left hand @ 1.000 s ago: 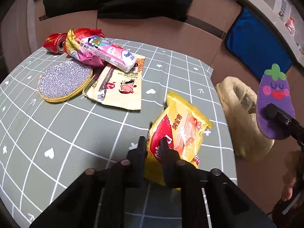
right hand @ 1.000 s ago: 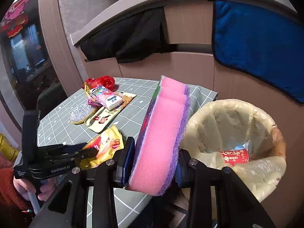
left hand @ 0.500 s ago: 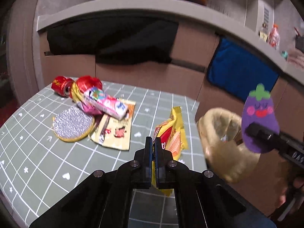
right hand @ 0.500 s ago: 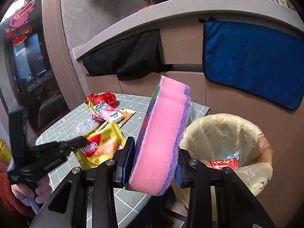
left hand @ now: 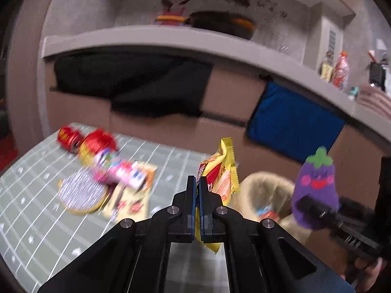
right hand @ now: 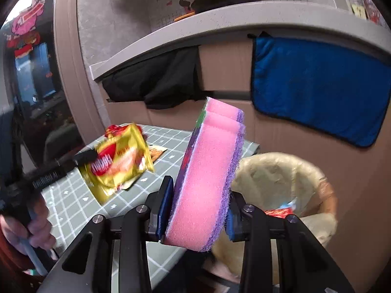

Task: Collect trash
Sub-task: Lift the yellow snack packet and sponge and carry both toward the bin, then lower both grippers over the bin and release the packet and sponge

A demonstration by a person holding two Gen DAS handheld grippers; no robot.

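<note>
Your left gripper (left hand: 197, 185) has its jaws pinched tight on a yellow and red snack bag (left hand: 221, 171), holding it in the air above the near edge of the table (left hand: 36, 219). In the right wrist view the same bag (right hand: 119, 161) hangs crumpled from the gripper's tip, clear of the tabletop. Just to the right of the bag and lower down sits a bin lined with a pale yellowish bag (left hand: 264, 188), beside the table's edge; a red wrapper (right hand: 278, 212) lies inside it.

Your right gripper (right hand: 198, 205) holds a thick pink and purple sponge (right hand: 210, 171) upright, its jaws partly apart and pressed against the sponge's two flat faces. From the left wrist view the sponge shows an eggplant face (left hand: 315, 188).

Farther back on the grey-green checked table lie a round silver scrubber (left hand: 81, 193), a flat yellowish wrapper (left hand: 132, 200), a pink packet (left hand: 119, 171) and a red can (left hand: 67, 136), all blurred. A blue cloth (right hand: 317, 83) and a black cloth (right hand: 156, 83) hang from the counter behind.
</note>
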